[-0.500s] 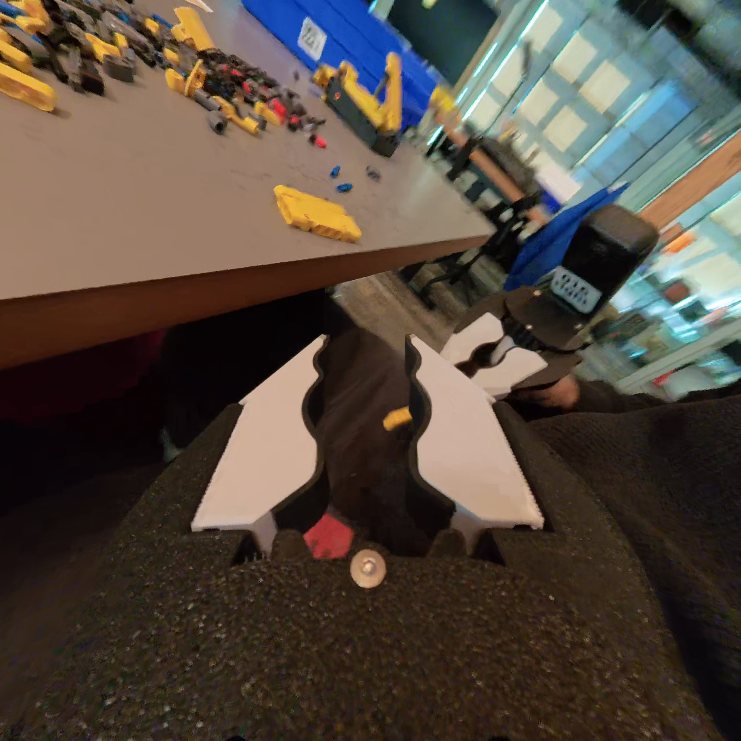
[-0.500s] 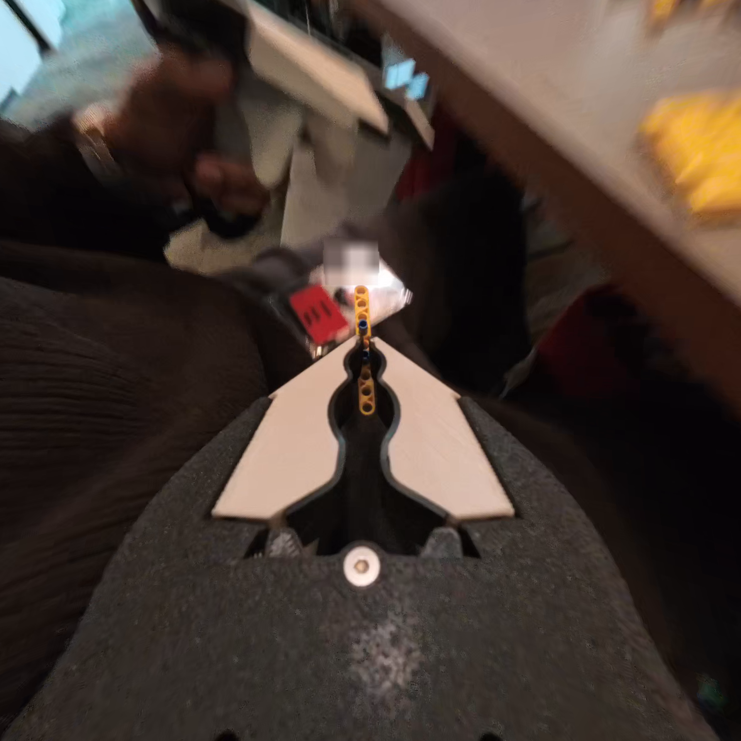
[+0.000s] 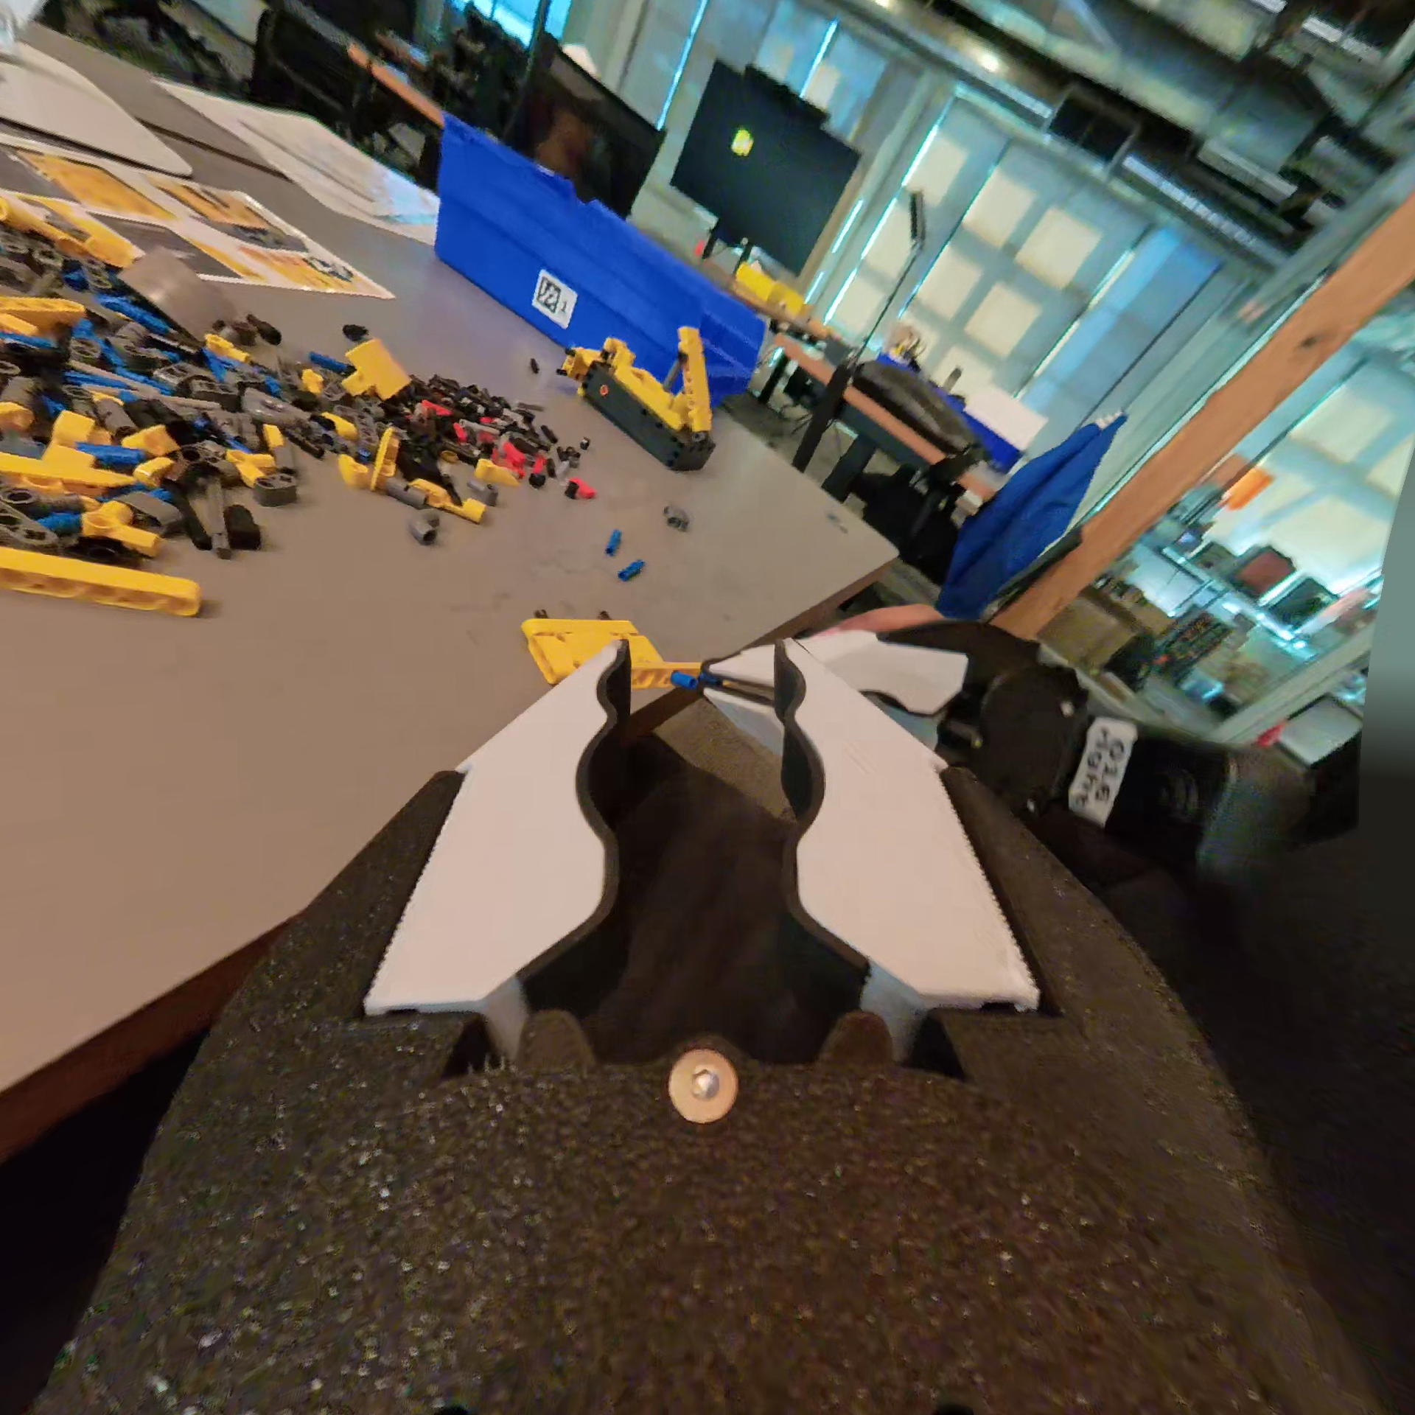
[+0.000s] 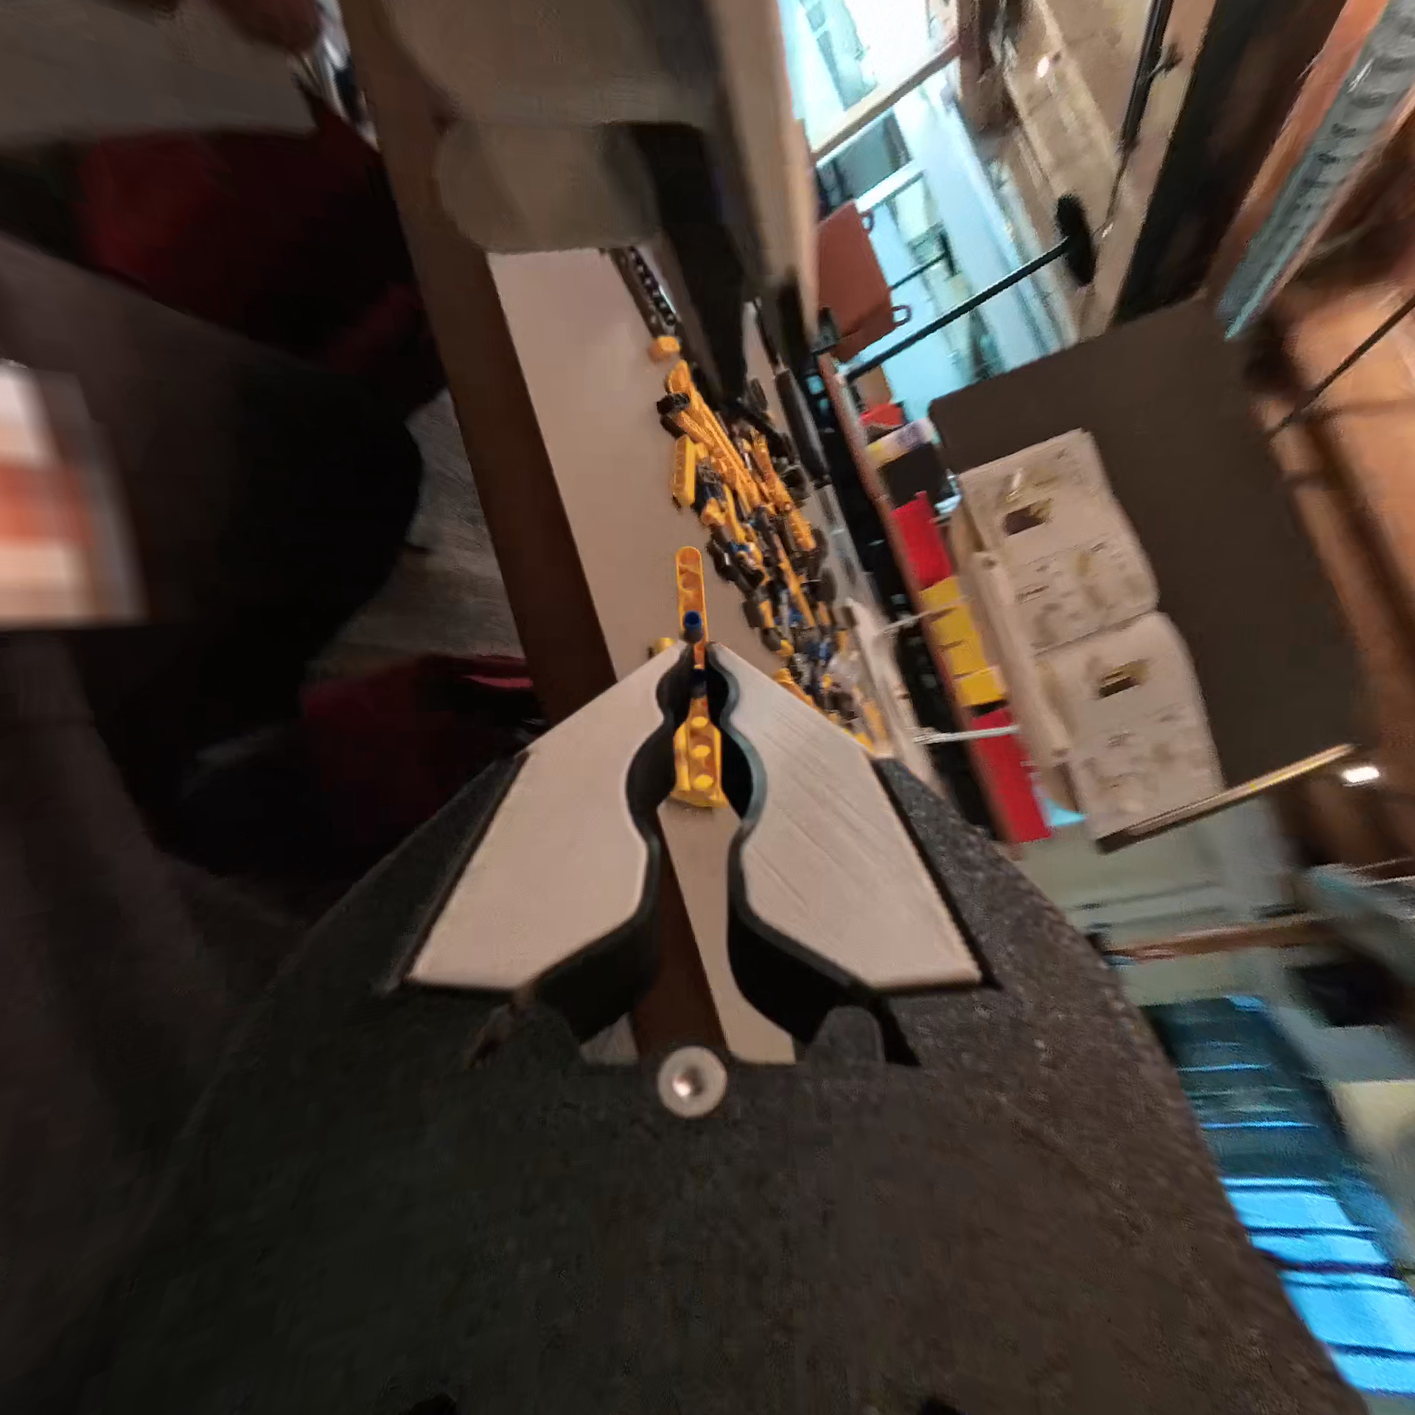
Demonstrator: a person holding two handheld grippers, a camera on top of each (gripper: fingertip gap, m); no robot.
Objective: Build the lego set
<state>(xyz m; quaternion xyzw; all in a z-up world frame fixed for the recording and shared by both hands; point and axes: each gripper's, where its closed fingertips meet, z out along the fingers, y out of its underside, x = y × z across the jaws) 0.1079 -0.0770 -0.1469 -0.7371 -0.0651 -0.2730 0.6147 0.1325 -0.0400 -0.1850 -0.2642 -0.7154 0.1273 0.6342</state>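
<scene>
The yellow beam with its blue pin sits pinched in the right gripper, just off the grey table edge, probably to hand over. Left gripper gapes empty beside it. Only the left view shows the parts pile clearly.

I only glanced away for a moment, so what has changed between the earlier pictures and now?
Both grippers rose from under the table edge to tabletop level. The right gripper still pinches the yellow beam, now brought between the left gripper's open fingers. The brick pile and flat yellow piece stayed put.
</scene>
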